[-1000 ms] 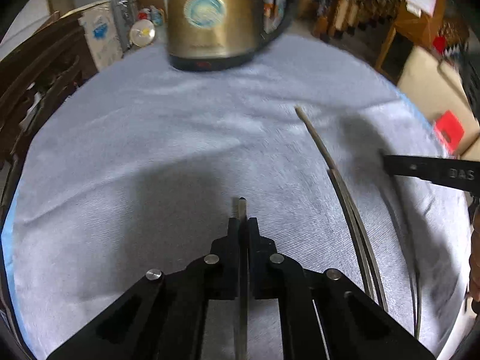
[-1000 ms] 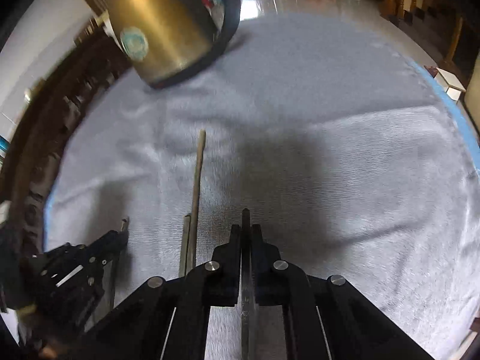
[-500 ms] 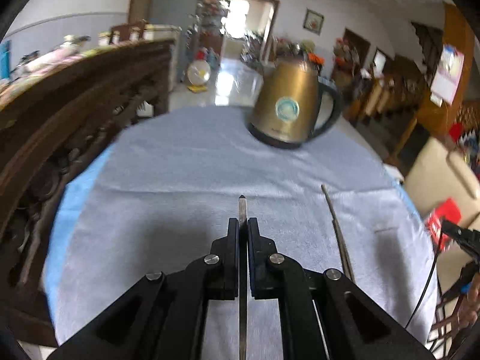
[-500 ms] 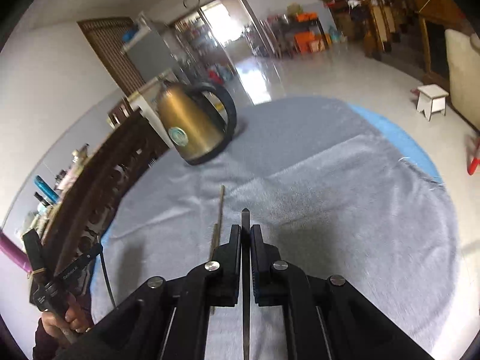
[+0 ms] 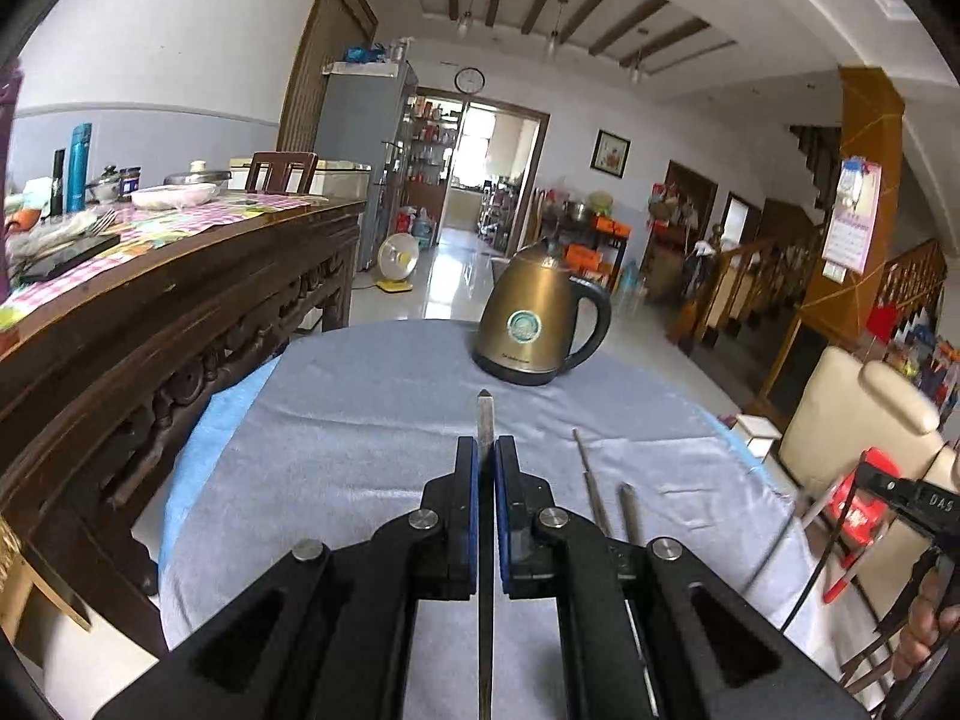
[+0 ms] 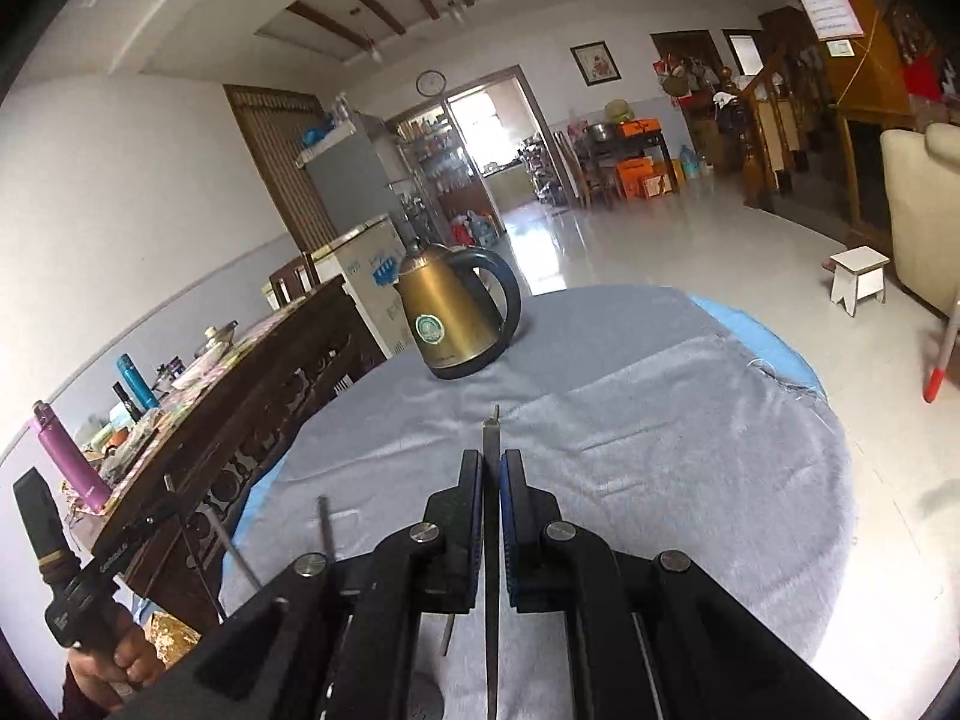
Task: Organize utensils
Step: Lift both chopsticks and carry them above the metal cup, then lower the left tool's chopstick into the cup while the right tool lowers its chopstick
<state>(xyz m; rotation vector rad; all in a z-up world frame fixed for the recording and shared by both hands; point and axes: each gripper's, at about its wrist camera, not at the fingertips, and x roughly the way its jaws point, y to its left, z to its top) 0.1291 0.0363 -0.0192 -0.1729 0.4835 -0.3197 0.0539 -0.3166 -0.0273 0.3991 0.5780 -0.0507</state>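
My left gripper (image 5: 486,450) is shut, with a thin metal strip (image 5: 485,414) standing in the slit between its jaws; it is raised above the grey cloth (image 5: 360,420). My right gripper (image 6: 492,462) is shut the same way, high over the cloth (image 6: 690,468). Two metal chopsticks (image 5: 594,492) lie on the cloth just right of the left gripper. One of them (image 6: 327,528) shows left of the right gripper. The right gripper also shows at the right edge of the left wrist view (image 5: 900,495), and the left one at the lower left of the right wrist view (image 6: 102,564).
A gold electric kettle (image 5: 534,324) stands at the far side of the round table and also shows in the right wrist view (image 6: 450,318). A dark carved wooden sideboard (image 5: 150,312) runs along the left. A cream chair (image 5: 852,420) stands at the right.
Both grippers have lifted up and back from the cloth and tilted level, so the room and kettle now show. The chopsticks stay lying on the cloth.
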